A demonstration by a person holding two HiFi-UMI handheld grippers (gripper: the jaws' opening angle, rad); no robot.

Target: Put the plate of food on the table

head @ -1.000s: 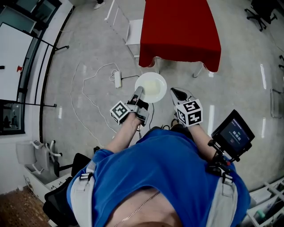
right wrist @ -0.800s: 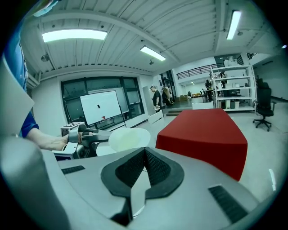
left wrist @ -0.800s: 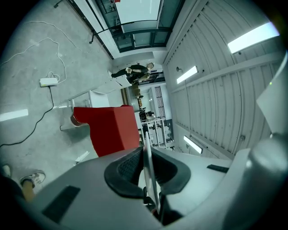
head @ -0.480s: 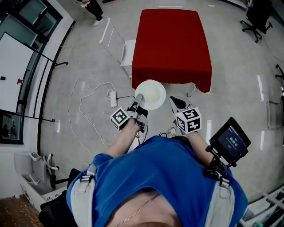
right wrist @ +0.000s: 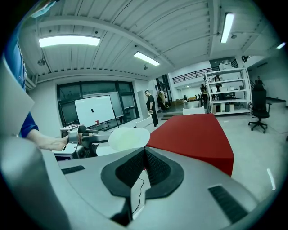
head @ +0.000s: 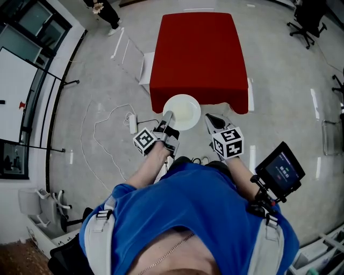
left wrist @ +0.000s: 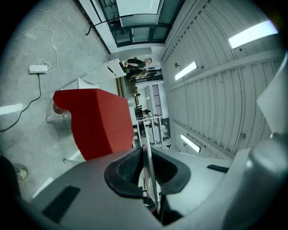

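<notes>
A white plate [head: 181, 111] with pale food hangs over the near edge of the red-clothed table [head: 199, 53]. My left gripper [head: 167, 118] is shut on the plate's near-left rim. In the left gripper view the rim [left wrist: 146, 155] stands edge-on between the black pads [left wrist: 128, 168], with the table [left wrist: 96, 121] ahead. My right gripper [head: 210, 118] hovers just right of the plate, shut and holding nothing. In the right gripper view its pads [right wrist: 155, 168] meet at the tip, and the plate [right wrist: 128, 138] and left gripper [right wrist: 83, 143] show at the left beside the table [right wrist: 193, 137].
A power strip with a white cable [head: 131, 123] lies on the floor to the left. A white chair [head: 145, 72] stands at the table's left side. A small screen [head: 279, 169] is mounted by my right side. A person [head: 105, 11] stands far left.
The red table has drawn closer in the head view. The plate, which was over bare floor short of the table, now reaches its near edge. Both grippers kept their hold and spacing.
</notes>
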